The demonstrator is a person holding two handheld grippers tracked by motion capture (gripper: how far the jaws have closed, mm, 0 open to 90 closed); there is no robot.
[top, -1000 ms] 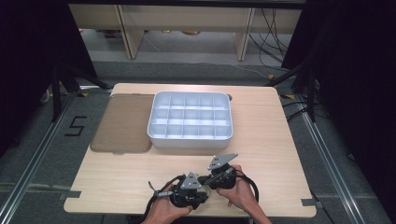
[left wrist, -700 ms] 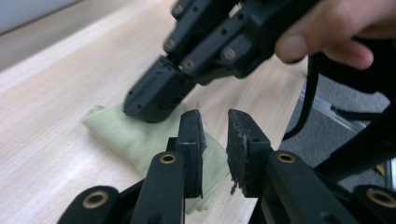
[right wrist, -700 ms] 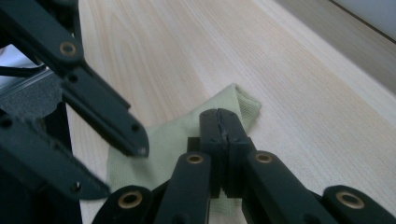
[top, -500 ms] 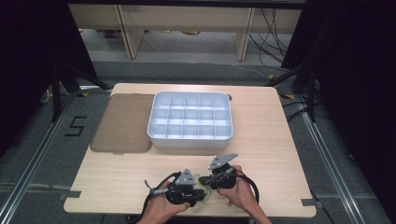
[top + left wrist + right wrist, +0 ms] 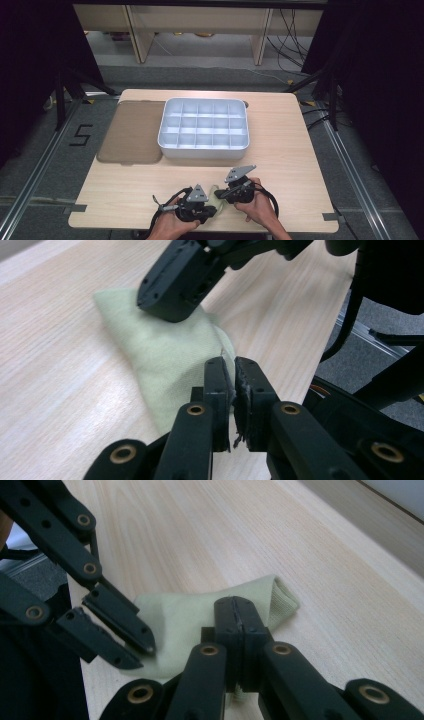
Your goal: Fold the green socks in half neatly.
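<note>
Both tools, left (image 5: pixel 212 206) and right (image 5: pixel 222 194), pinch the green cloth (image 5: pixel 170 352); the divided tray (image 5: pixel 204 125) sits well apart.

The left tongs (image 5: pixel 212 208) have drawn slightly back toward the table's near edge, it seems.

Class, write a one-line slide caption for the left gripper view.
Left gripper pinches the edge of a pale green cloth on the wooden table.
</note>
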